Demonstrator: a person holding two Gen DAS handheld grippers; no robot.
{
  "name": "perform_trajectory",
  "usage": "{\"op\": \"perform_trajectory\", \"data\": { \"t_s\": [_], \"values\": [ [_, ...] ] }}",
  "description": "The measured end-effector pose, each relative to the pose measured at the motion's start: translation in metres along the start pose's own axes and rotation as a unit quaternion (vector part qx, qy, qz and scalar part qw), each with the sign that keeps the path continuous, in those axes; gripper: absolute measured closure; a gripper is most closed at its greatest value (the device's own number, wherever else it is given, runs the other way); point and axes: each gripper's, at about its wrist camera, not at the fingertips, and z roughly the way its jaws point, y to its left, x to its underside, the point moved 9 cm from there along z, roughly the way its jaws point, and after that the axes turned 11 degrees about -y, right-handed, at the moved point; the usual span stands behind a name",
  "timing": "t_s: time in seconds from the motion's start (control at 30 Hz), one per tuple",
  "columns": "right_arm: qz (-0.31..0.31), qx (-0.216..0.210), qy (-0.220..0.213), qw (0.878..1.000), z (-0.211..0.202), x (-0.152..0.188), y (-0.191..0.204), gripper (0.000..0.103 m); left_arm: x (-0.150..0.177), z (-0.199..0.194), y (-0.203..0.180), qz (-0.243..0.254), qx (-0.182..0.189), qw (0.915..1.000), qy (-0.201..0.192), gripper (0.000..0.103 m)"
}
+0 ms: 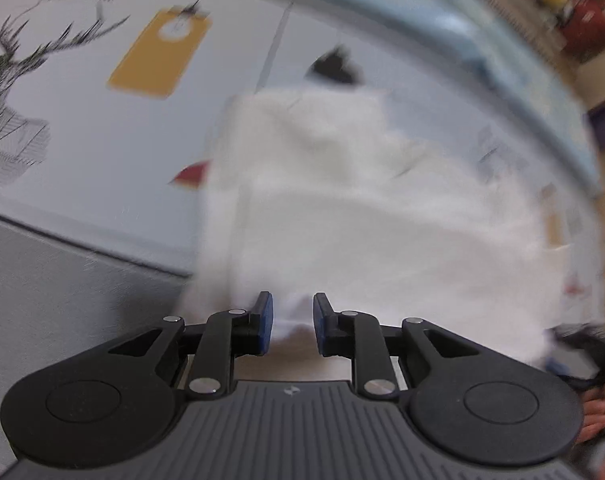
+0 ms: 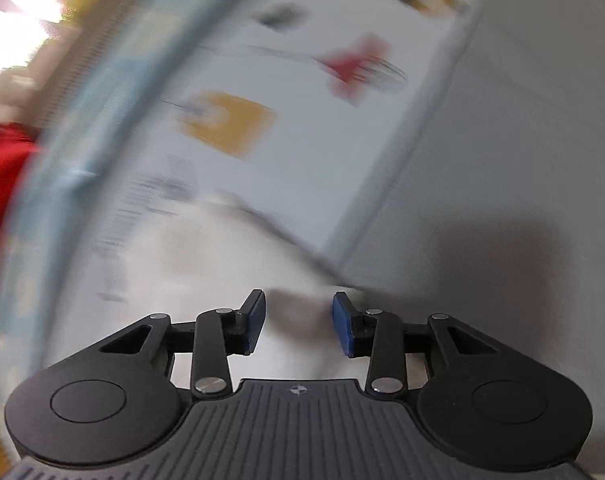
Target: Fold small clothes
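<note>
in the left wrist view the left gripper (image 1: 292,322) fills the bottom of the picture, black linkages with blue pads, and a small round cross-mark on its ribbed housing is the only marking there; it carries no legible writing. its jaws stand a narrow way apart with a fold of the white garment (image 1: 362,220) lying in the gap, but blur hides whether the pads press on the cloth, so i cannot tell if it is pinched. the garment spreads away from the fingertips across the printed cloth (image 1: 102,128) that covers the surface, with a grey mat (image 1: 62,280) at lower left. farther off on that cloth are a mustard tag shape (image 1: 160,54) and a line-drawn stag (image 1: 18,80); a line of dark lettering above the antlers is too smeared to read. a hand (image 1: 600,412) shows at the right edge. in the right wrist view the right gripper (image 2: 298,322) has its jaws spread wide, and the white garment (image 2: 222,264) lies under and between the pads with clear gaps on both sides. beyond are the printed cloth (image 2: 310,168), a mustard patch (image 2: 226,122) and a red motif (image 2: 358,66), all blurred; rows of grey print at left cannot be read.
</note>
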Motion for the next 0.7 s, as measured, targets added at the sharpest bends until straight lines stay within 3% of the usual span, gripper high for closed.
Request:
{"op": "perform_trajectory", "data": {
  "t_s": [0.1, 0.23, 0.33, 0.4, 0.47, 0.57, 0.63, 0.7],
  "values": [
    [-0.004, -0.005, -0.005, 1.000, -0.007, -0.004, 0.000, 0.052, -0.004, 0.000, 0.016, -0.010, -0.027, 0.9996, -0.005, 0.082],
    [-0.019, -0.041, -0.041, 0.998, -0.027, -0.012, 0.014, 0.054, -0.016, -0.019, 0.003, -0.016, 0.002, 0.9991, -0.040, 0.082],
    [-0.019, -0.026, -0.015, 0.999, -0.017, -0.005, 0.005, 0.055, -0.008, -0.018, -0.009, 0.006, 0.014, 0.9992, -0.037, 0.080],
    [-0.017, 0.004, 0.010, 1.000, -0.007, 0.004, -0.010, 0.051, 0.005, -0.008, -0.002, 0.026, -0.012, 0.9994, -0.017, 0.080],
    [-0.009, 0.004, 0.011, 1.000, -0.014, 0.005, -0.016, 0.049, 0.014, 0.000, 0.010, 0.031, -0.030, 0.9991, -0.006, 0.080],
    [-0.050, 0.011, -0.024, 0.998, -0.043, -0.006, -0.011, 0.051, 0.015, -0.022, 0.015, 0.018, -0.030, 0.9990, -0.028, 0.080],
    [-0.076, -0.007, -0.065, 0.995, -0.069, -0.016, -0.003, 0.053, 0.009, -0.050, 0.014, 0.050, -0.040, 0.9949, -0.078, 0.080],
    [-0.108, -0.035, -0.099, 0.989, -0.100, -0.025, 0.008, 0.053, 0.007, -0.076, 0.013, 0.063, -0.040, 0.9927, -0.094, 0.080]
  ]
}}
